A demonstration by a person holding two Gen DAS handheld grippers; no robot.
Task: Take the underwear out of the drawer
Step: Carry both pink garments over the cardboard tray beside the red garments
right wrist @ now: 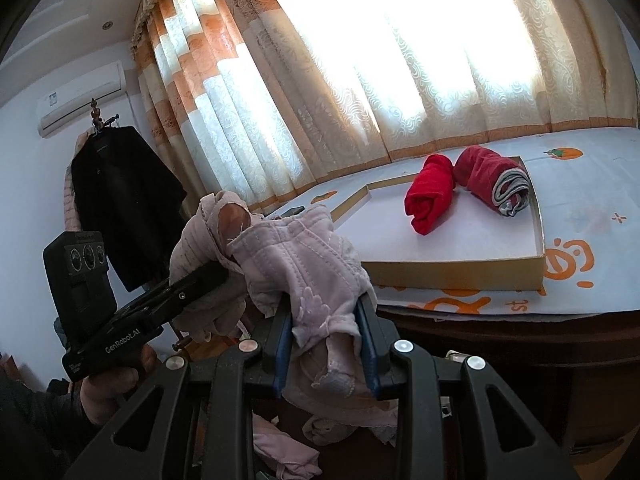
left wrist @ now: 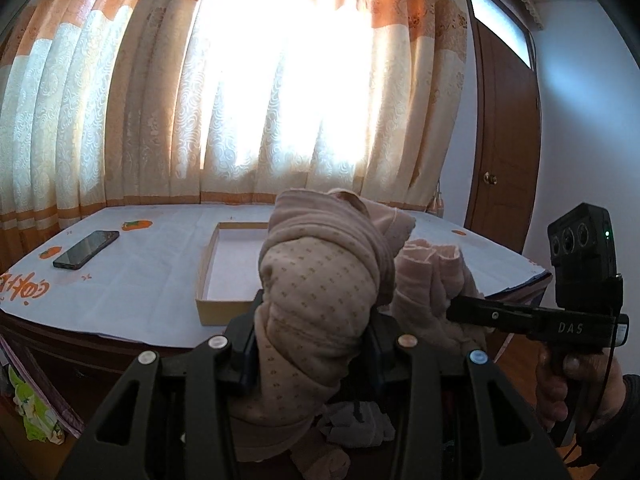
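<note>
The left claw [left wrist: 312,344] was clamped on a rolled beige dotted cotton undergarment [left wrist: 320,280], held upright above the dark open drawer [left wrist: 356,424]. At three o'clock from it, the right claw [right wrist: 328,344] was clamped on a crumpled pale lilac stitched undergarment [right wrist: 308,264]. Beyond both, at twelve o'clock, a shallow cardboard box tray [right wrist: 456,276] sat on the white orange-printed worktop [right wrist: 592,200], holding a rolled red cloth [right wrist: 430,192] and a dark red roll [right wrist: 492,184]. A black phone [left wrist: 86,249] lay at ten o'clock.
</note>
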